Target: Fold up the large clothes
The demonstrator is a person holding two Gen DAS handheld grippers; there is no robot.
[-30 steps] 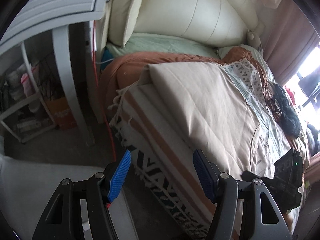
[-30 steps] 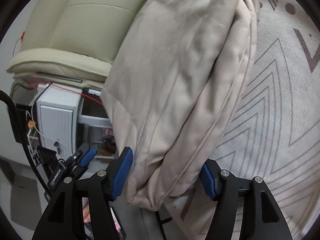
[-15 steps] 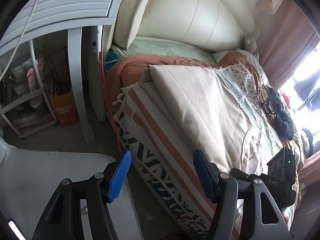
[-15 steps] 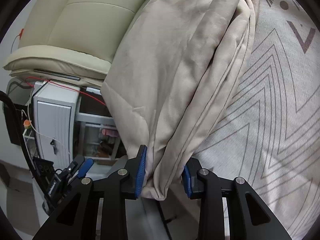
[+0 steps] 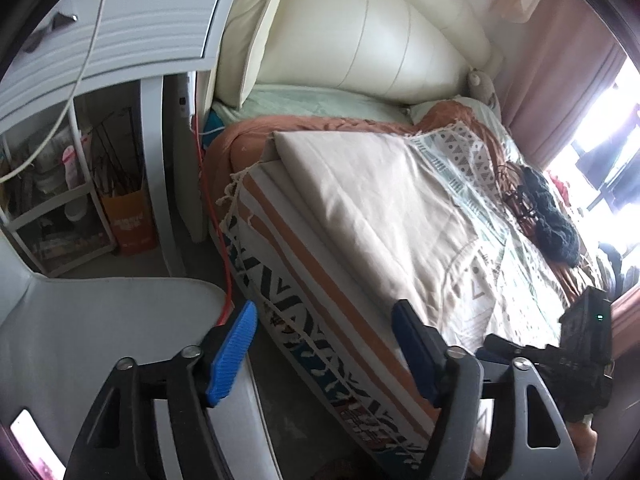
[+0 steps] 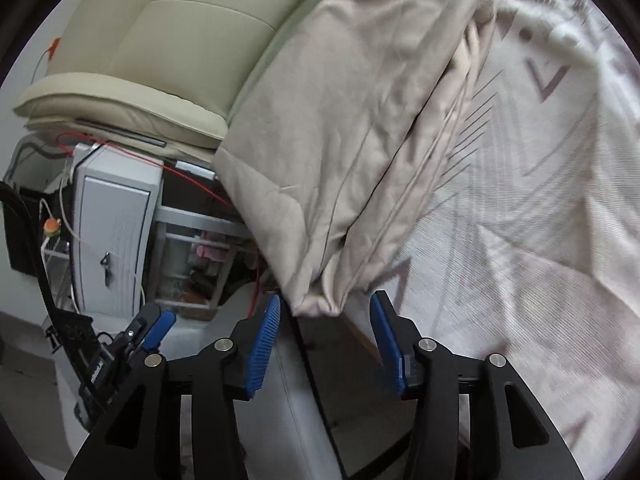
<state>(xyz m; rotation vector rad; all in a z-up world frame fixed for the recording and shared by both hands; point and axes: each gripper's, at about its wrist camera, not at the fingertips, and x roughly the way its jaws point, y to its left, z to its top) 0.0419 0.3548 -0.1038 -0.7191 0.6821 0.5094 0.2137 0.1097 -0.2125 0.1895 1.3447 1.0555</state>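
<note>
A folded beige cloth (image 5: pixel 384 200) lies flat on the bed (image 5: pixel 304 280), over a striped, fringed throw (image 5: pixel 280 240). The left tongs (image 5: pixel 324 344) have just been opening — nothing between them, hanging off the bed's edge above a white chair (image 5: pixel 80 340). The right tongs (image 6: pixel 324 340) have also just been opening, their pads (image 6: pixel 264 344) clear of the cloth's corner. A cream headboard (image 5: pixel 360 32), white cabinet (image 6: pixel 112 232) and red cable (image 5: pixel 212 216) crowd the bedside.

White lettering on the orange bag (image 5: pixel 130 220) under the shelf, too blurred to read. White marks on the other gripper's black housing (image 6: pixel 96 372), likewise illegible. Nothing else readable.
</note>
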